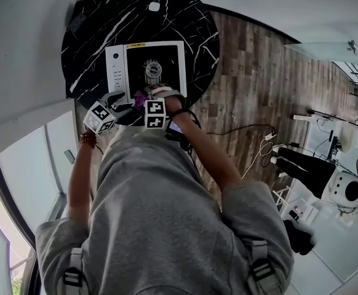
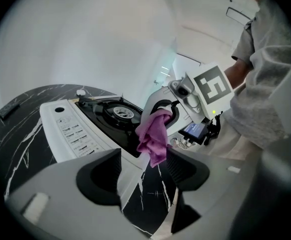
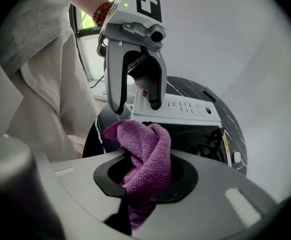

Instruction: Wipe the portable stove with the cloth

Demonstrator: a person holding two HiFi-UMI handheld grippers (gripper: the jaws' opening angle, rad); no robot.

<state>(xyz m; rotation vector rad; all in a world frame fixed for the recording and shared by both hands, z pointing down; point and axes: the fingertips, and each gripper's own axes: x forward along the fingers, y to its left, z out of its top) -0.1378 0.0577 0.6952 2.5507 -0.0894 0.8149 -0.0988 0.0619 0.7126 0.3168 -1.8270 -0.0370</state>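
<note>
The portable stove [image 1: 147,67], white with a black burner top, sits on a round black marble table [image 1: 99,23]. A purple cloth [image 3: 146,154] is bunched and pinched between the jaws of my right gripper [image 3: 145,176], which points steeply down at the stove's near edge. From the left gripper view the cloth [image 2: 153,133] hangs from the right gripper [image 2: 161,115] over the stove's [image 2: 85,121] near corner. My left gripper [image 2: 143,176] hovers open and empty just left of it, above the table edge. In the head view the left gripper [image 1: 120,101] and right gripper [image 1: 143,97] are side by side.
A small white object [image 1: 154,6] lies at the table's far side and a dark flat object [image 1: 77,22] near its left rim. A white wall curves round the table's left. Cables [image 1: 259,143] trail on the wood floor to the right.
</note>
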